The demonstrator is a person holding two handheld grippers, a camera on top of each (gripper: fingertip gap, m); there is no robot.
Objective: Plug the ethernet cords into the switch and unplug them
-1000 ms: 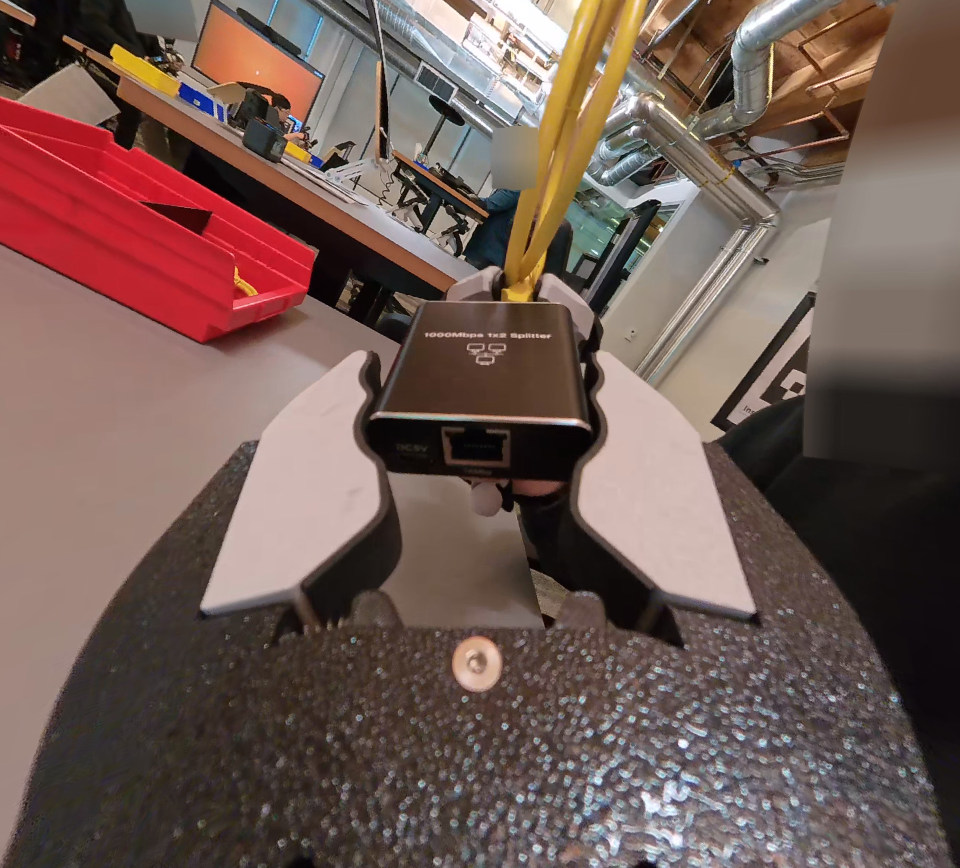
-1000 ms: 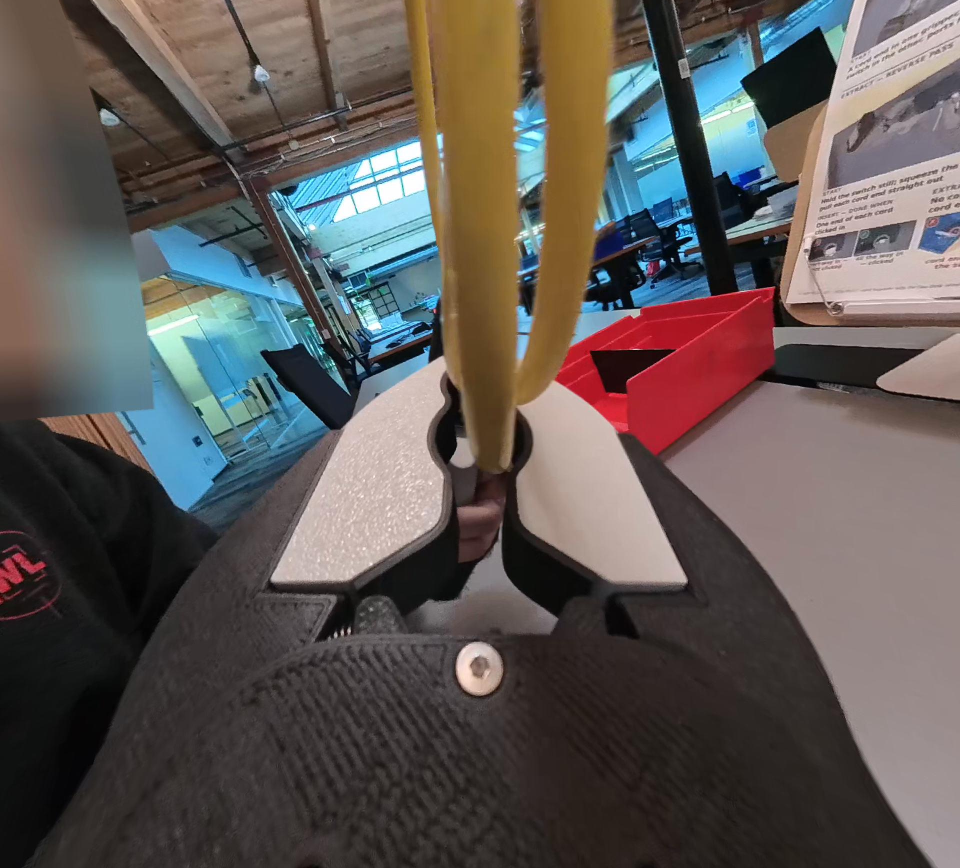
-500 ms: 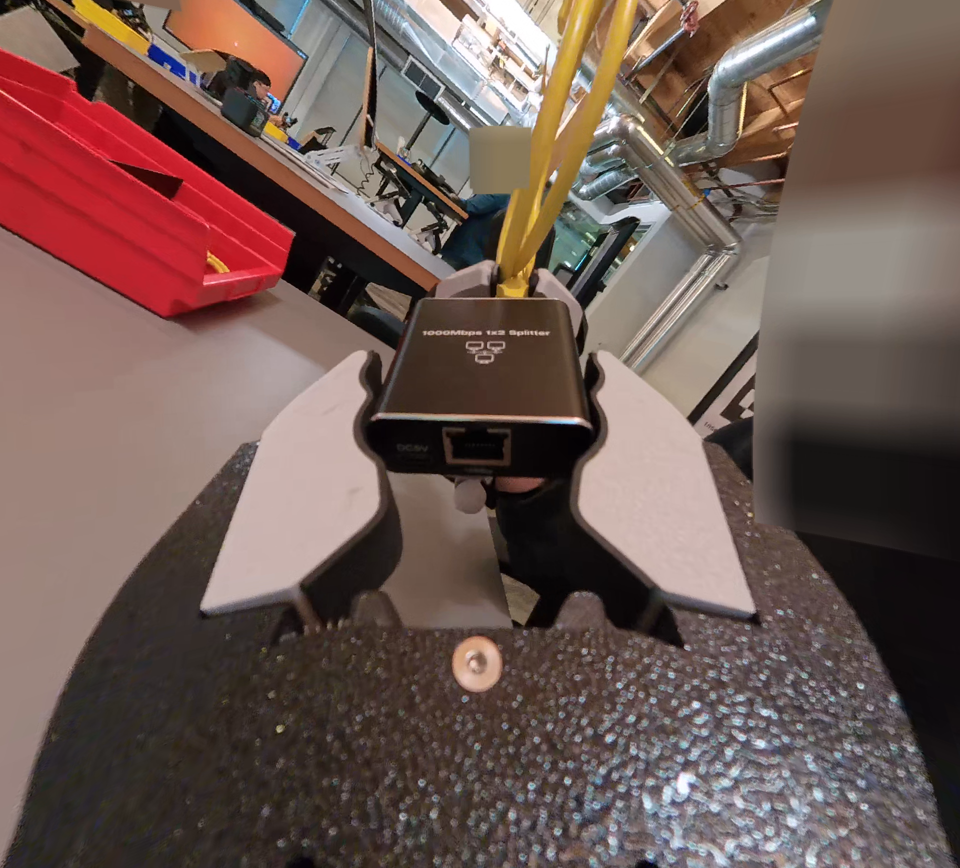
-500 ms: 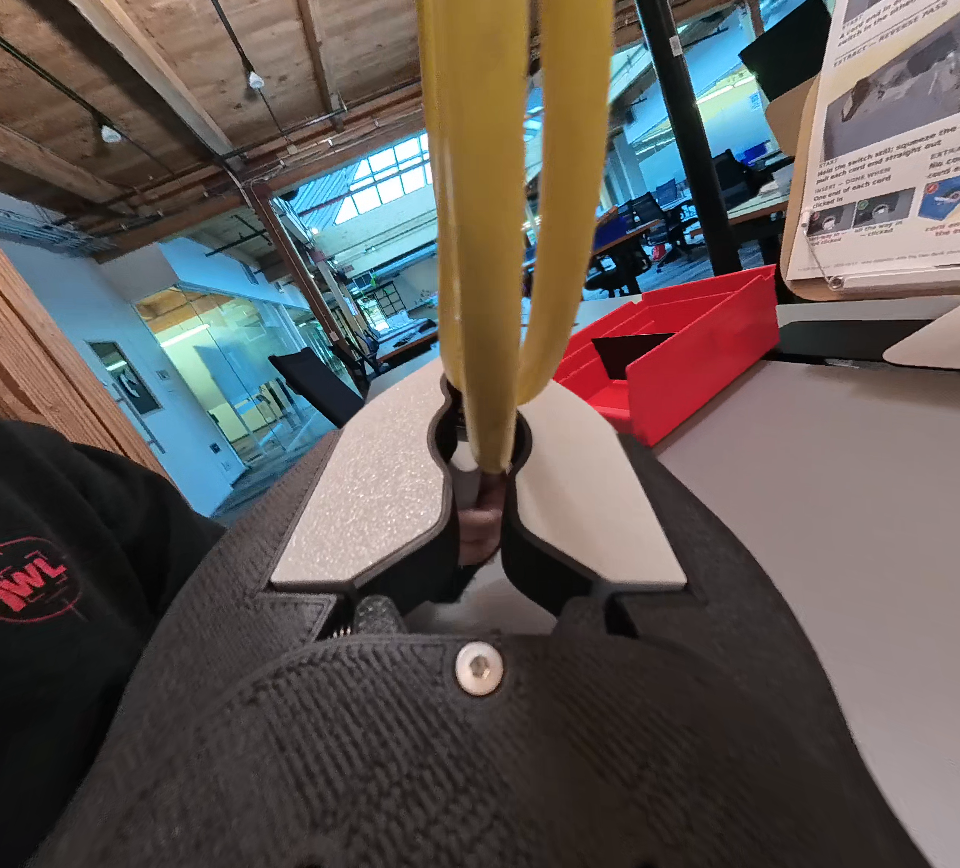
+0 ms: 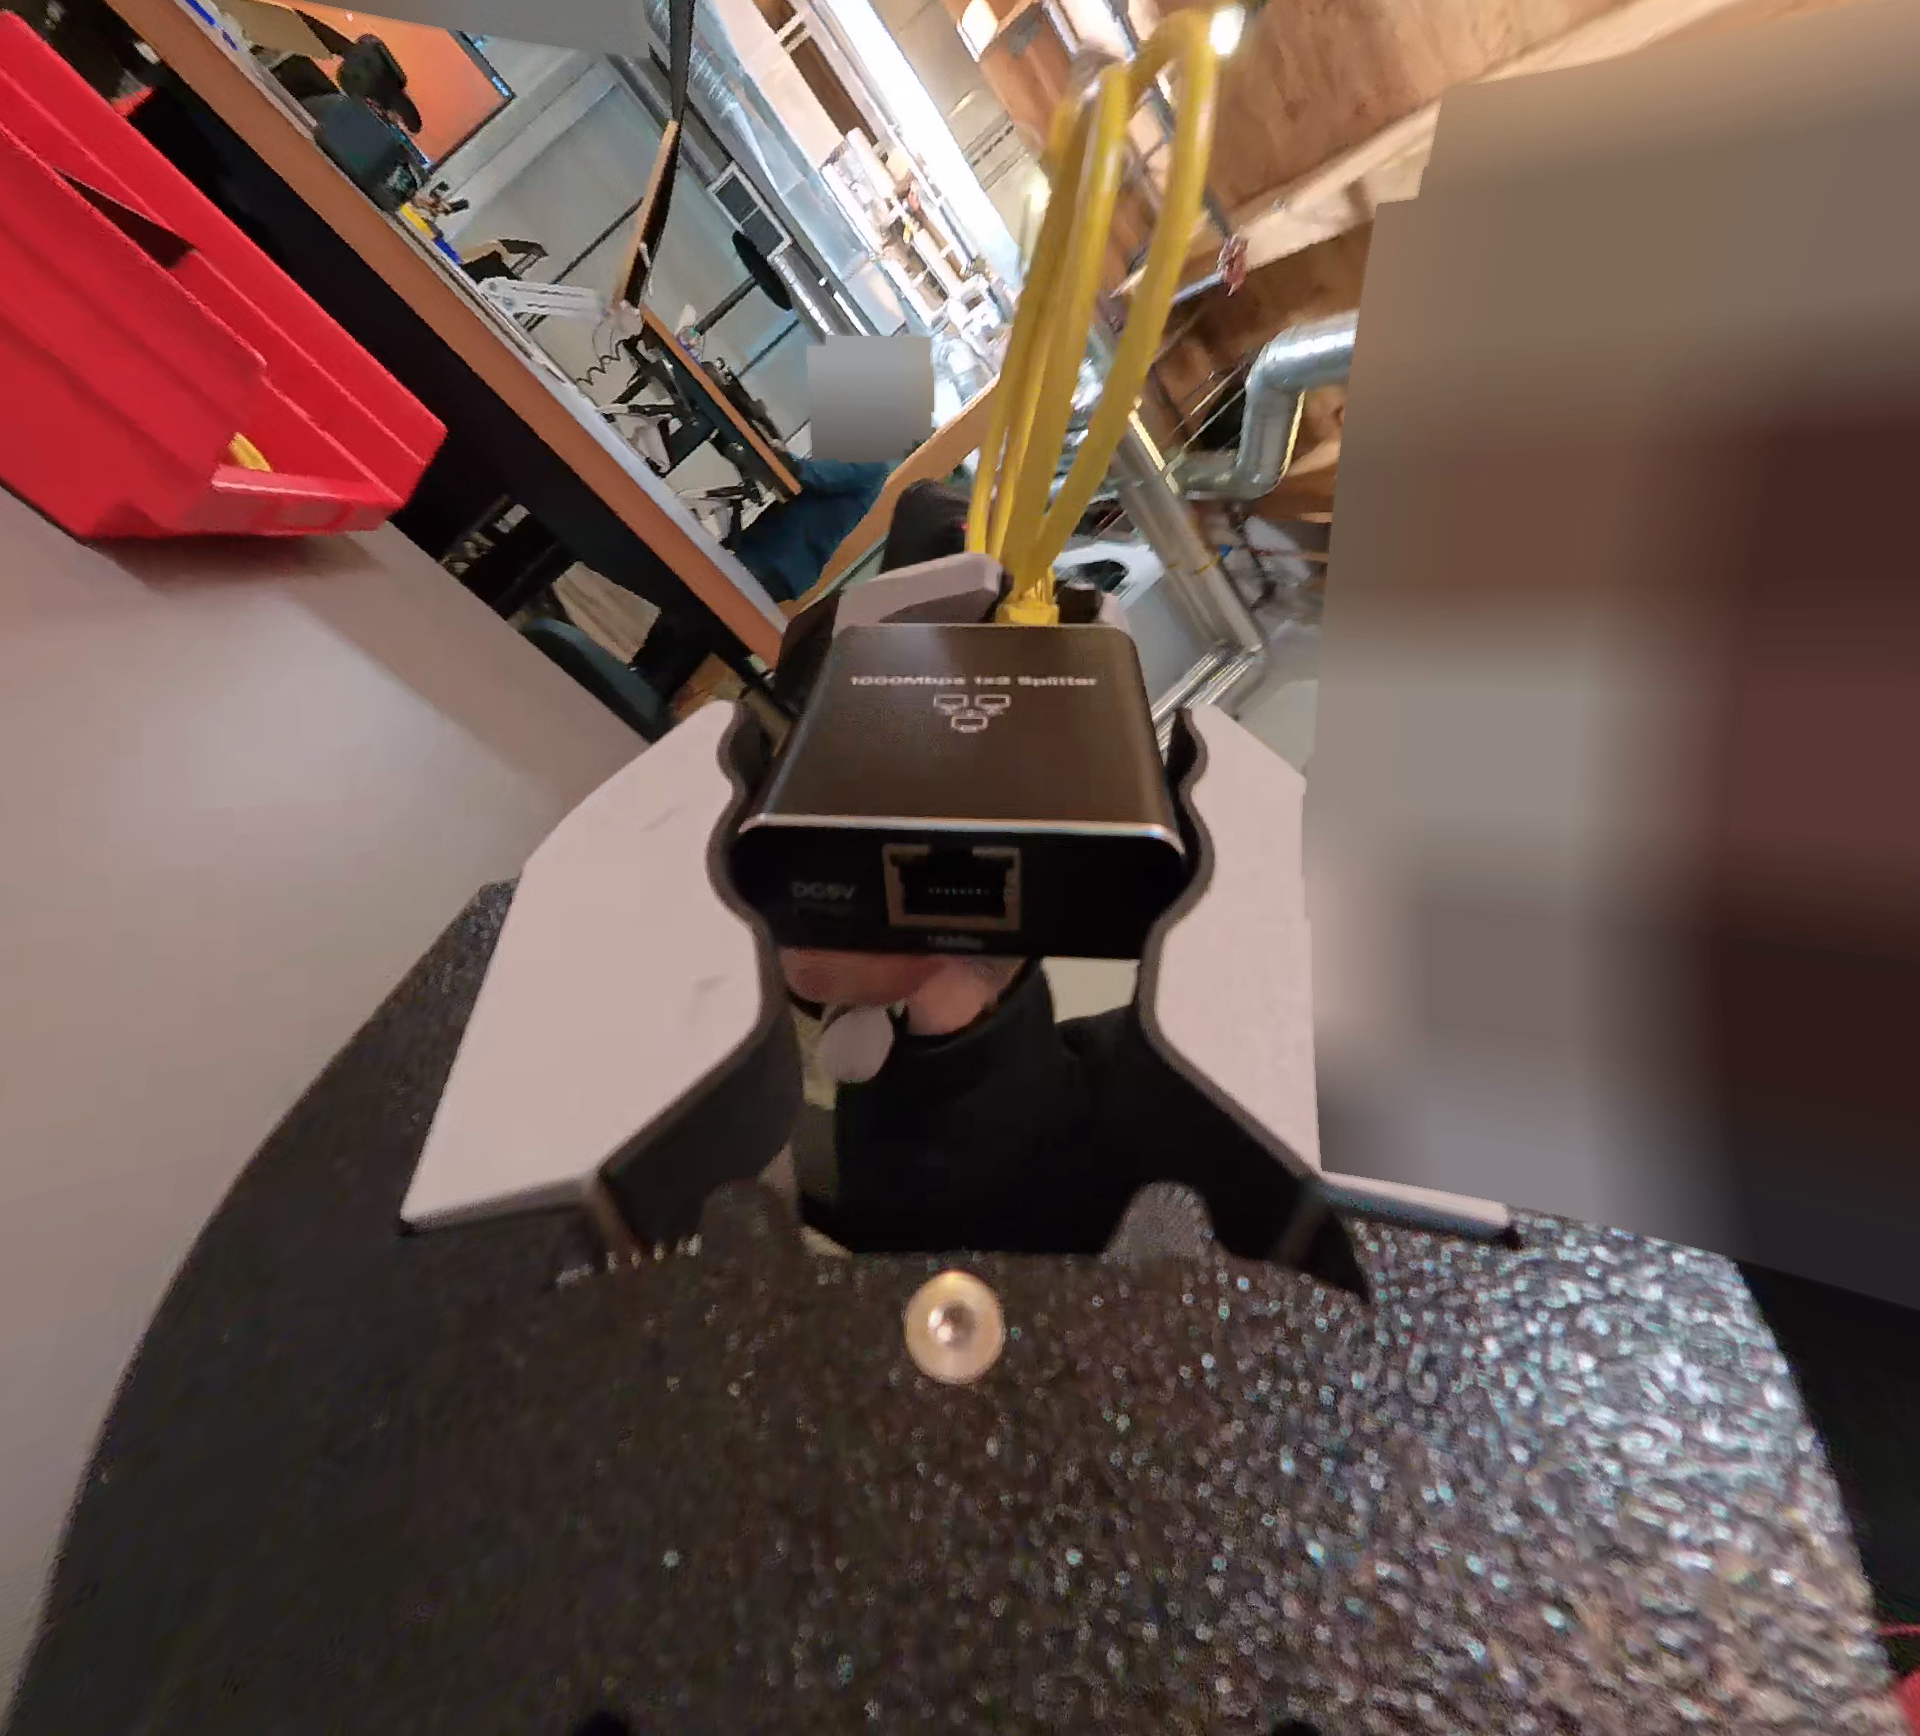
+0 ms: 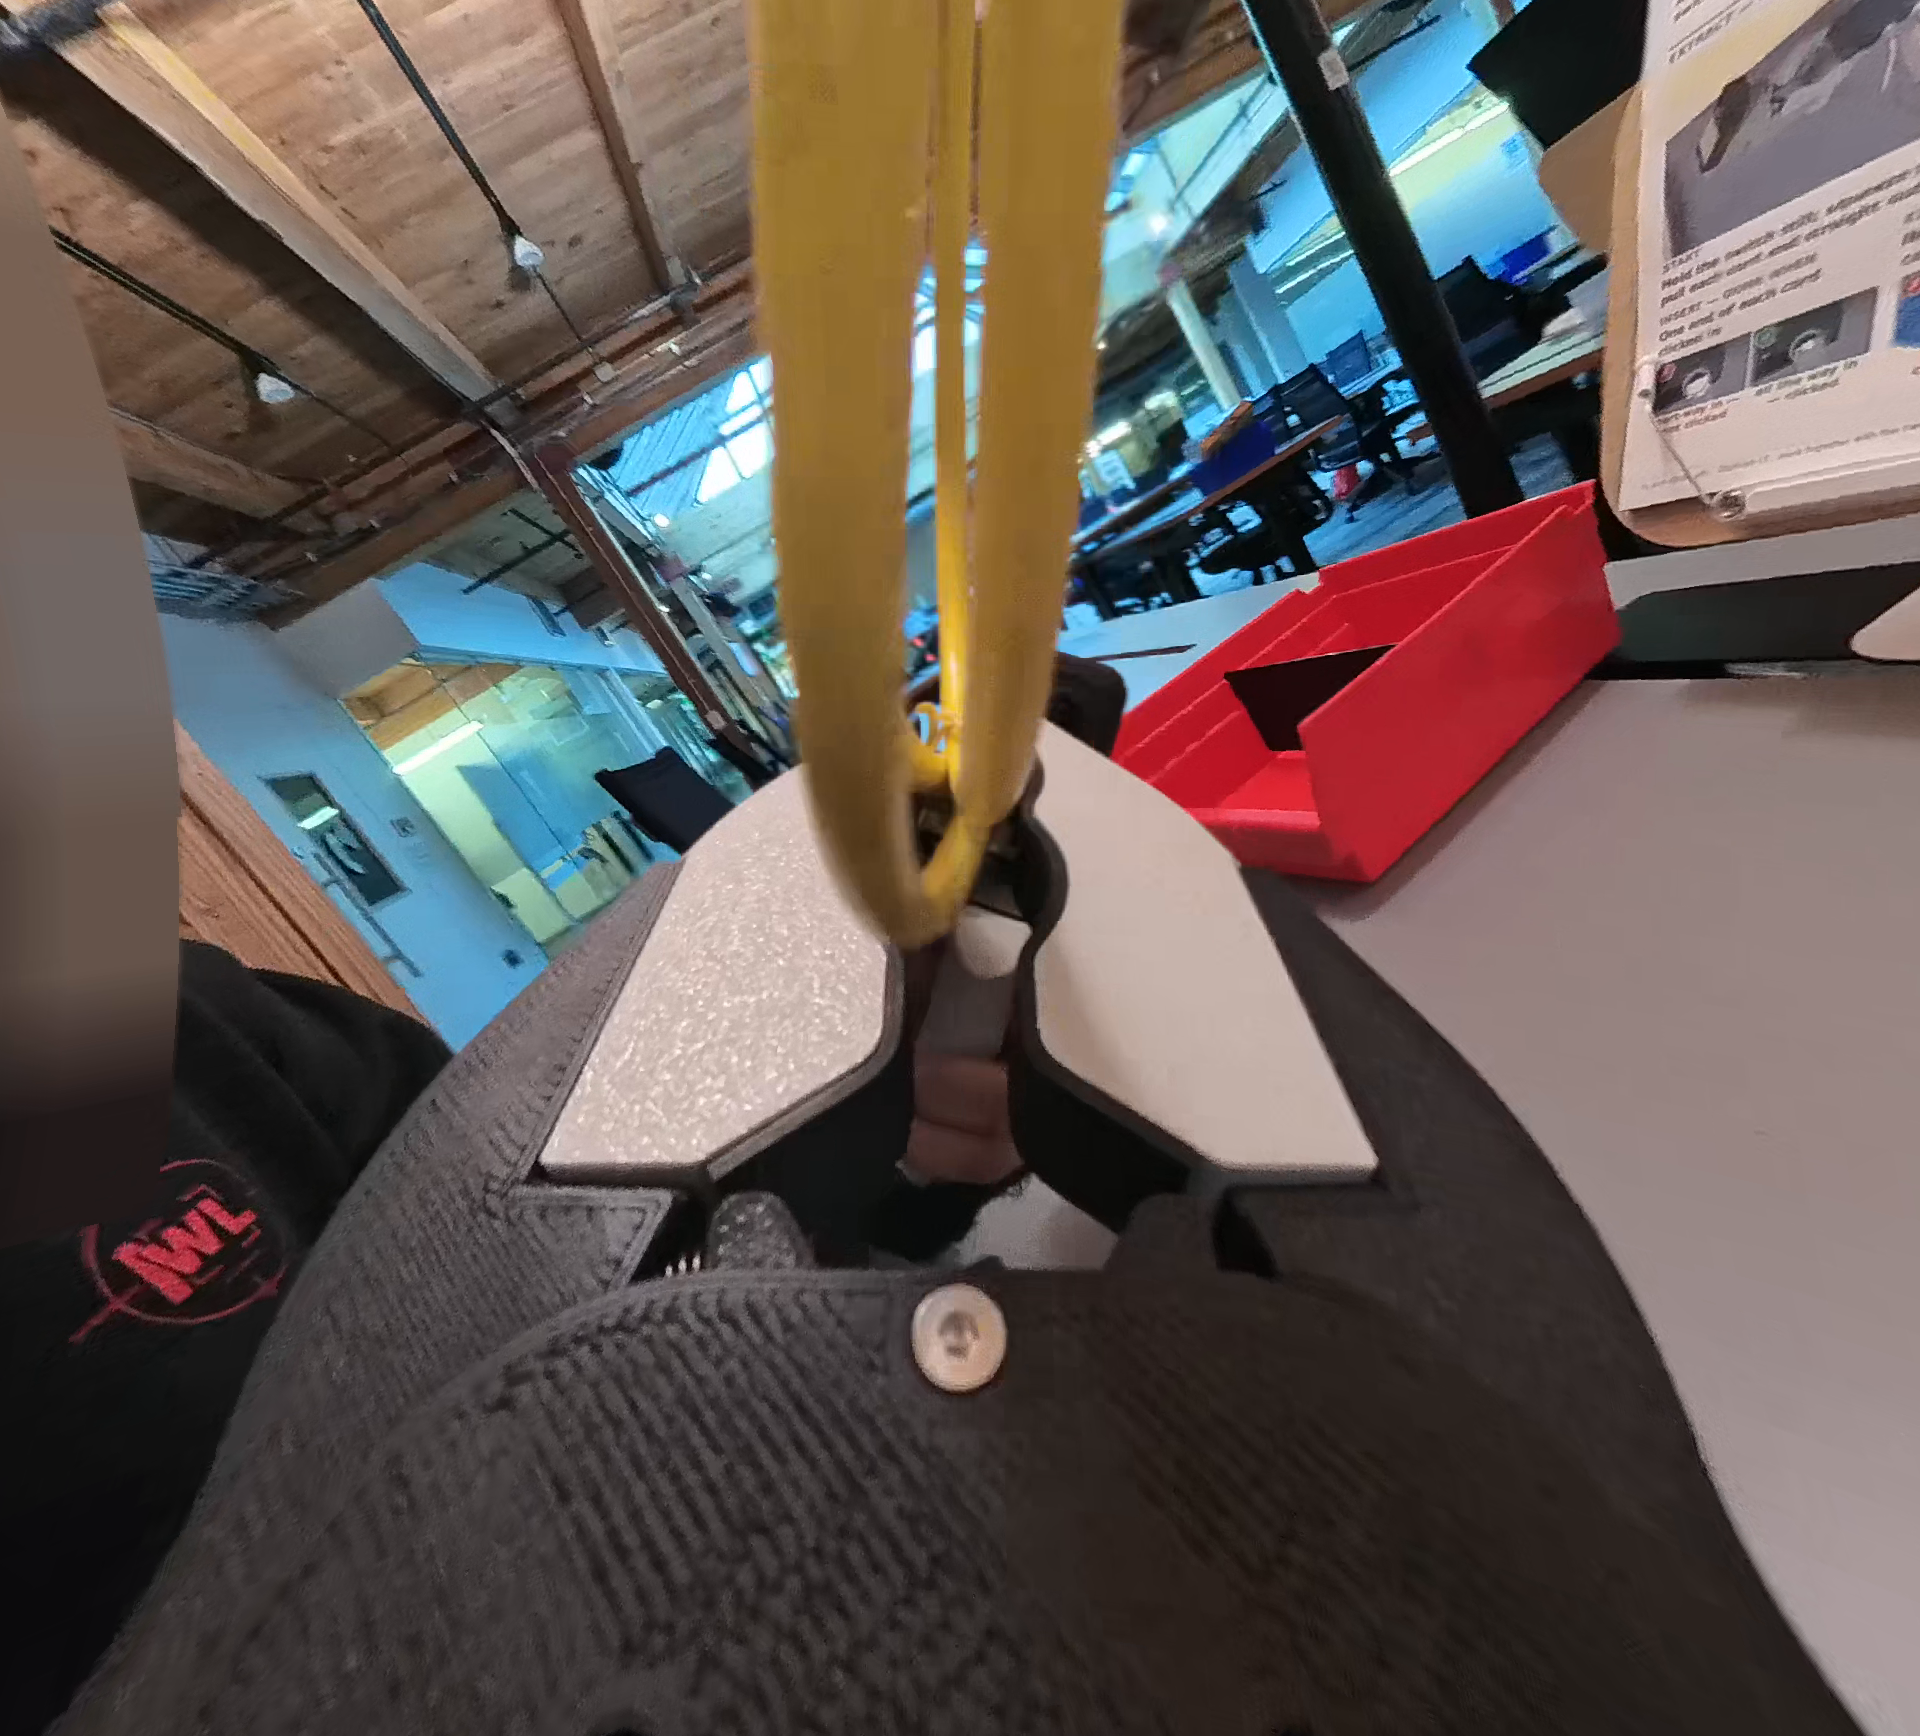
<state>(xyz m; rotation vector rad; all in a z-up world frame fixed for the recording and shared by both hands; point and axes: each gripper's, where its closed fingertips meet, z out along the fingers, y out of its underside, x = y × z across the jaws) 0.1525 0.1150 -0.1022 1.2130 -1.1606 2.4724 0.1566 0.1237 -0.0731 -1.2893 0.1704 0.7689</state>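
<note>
A: Quick pass. What is the left gripper (image 5: 961, 751) doing?

B: Its jaws are clamping on the black switch (image 5: 961, 777), pressing it from both sides. The switch is sitting between the grey fingers (image 5: 613, 990), lifted off the grey table (image 5: 260, 803), with its single empty port facing the camera.

A: And the cords?

B: The yellow ethernet cords (image 5: 1091, 315) are rising from the far end of the switch and looping up toward the wooden ceiling. A yellow plug is showing right at that far edge; I cannot tell how deep it is sitting.

A: Right gripper?

B: The right gripper (image 6: 961, 865) is closing its jaws on the yellow cords (image 6: 914, 336), down at the base of the loops. In the left wrist view the right gripper (image 5: 997, 590) is showing just behind the switch, its grey tips touching or almost touching the far end. Whether it is pinching cable or plug is hidden.

A: Anything else in frame?

B: A red bin (image 5: 156, 356) is sitting on the table at the left in the left wrist view; the same red bin (image 6: 1403, 710) is lying to the right in the right wrist view, well apart from both grippers. A printed instruction sheet (image 6: 1787, 159) is standing at the upper right there. A dark sleeve (image 6: 156, 1271) with a red logo is showing at the lower left.
</note>
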